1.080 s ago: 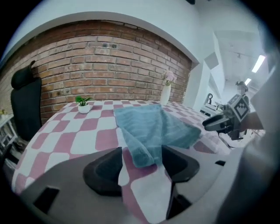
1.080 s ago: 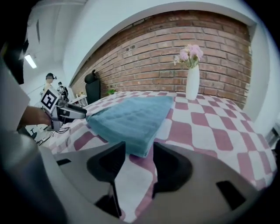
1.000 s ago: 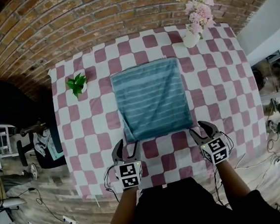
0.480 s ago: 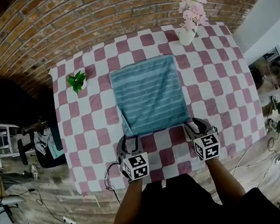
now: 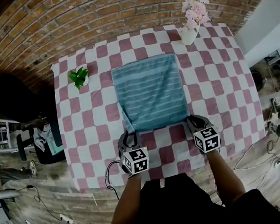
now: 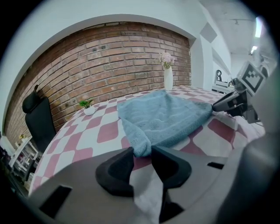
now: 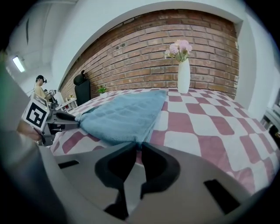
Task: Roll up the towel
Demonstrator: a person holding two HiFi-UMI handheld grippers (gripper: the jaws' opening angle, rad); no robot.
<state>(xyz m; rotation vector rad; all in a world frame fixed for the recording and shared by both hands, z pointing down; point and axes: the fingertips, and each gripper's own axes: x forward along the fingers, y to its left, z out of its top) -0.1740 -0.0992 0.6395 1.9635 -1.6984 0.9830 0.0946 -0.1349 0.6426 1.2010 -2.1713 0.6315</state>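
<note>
Towel [image 5: 150, 93] corners sit pinched in just-closing left tongs [image 5: 127, 136], right tongs [image 5: 193, 122].

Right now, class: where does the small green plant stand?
Head view: the plant stands near the far left corner of the tablecloth, left of the blue towel.

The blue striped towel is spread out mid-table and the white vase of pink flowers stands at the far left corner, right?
No, only the side is wrong: the head view shows the white vase of pink flowers at the far right corner. A small green potted plant sits far left. The blue striped towel is spread out mid-table.
</note>
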